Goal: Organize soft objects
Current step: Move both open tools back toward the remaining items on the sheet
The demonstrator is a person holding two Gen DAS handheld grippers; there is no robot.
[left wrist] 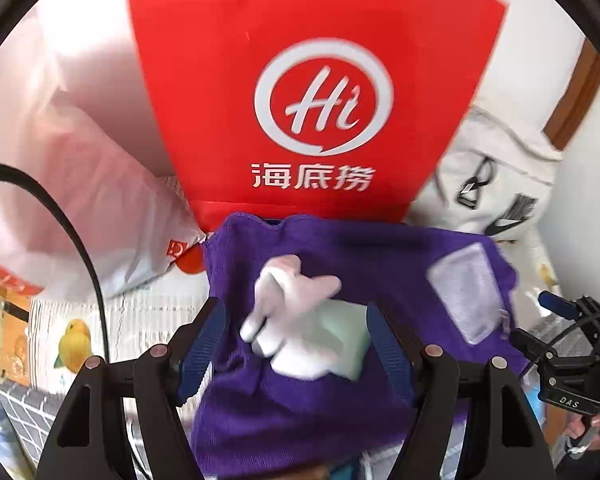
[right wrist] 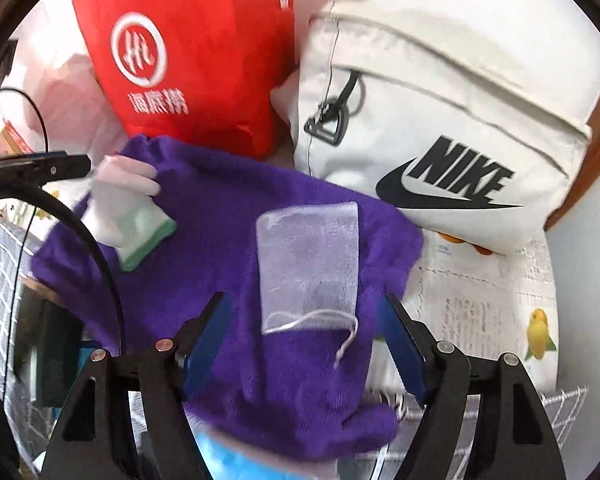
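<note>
Soft things lie gathered on a fuzzy purple towel (right wrist: 228, 248) spread over the surface (right wrist: 480, 304), which is covered with printed paper showing yellow fruit; the towel seems to serve as a staging cloth that keeps the small pieces together. On it rest a white cotton glove with a pale green cuff (left wrist: 300, 320) and a translucent white mesh drawstring pouch (right wrist: 308, 264), the two apart from each other, the glove toward the left edge of the towel and the pouch nearer its right half. The left gripper (left wrist: 296, 340) has its blue ribbed fingers (left wrist: 204, 344) spread wide on either side of the glove, with the cuff lying just beside the right-hand finger; no clear squeeze shows, so the glove looks bracketed rather than held. The right gripper (right wrist: 304, 344) is likewise released, its fingers straddling the lower end of the pouch where the white cord trails out, which suggests each tool has been lined up on its own item for a pick. Behind the towel stand a red paper bag with a white round logo (left wrist: 316, 92) and a cream canvas bag with a black Nike mark (right wrist: 440, 128), propped against the wall, likely the containers meant to receive the soft pieces. A pale pink plastic bag (left wrist: 80, 184) slumps to the left of the red one. Motion blur softens the glove's outline, so its exact contact with the fingers cannot be told.
</note>
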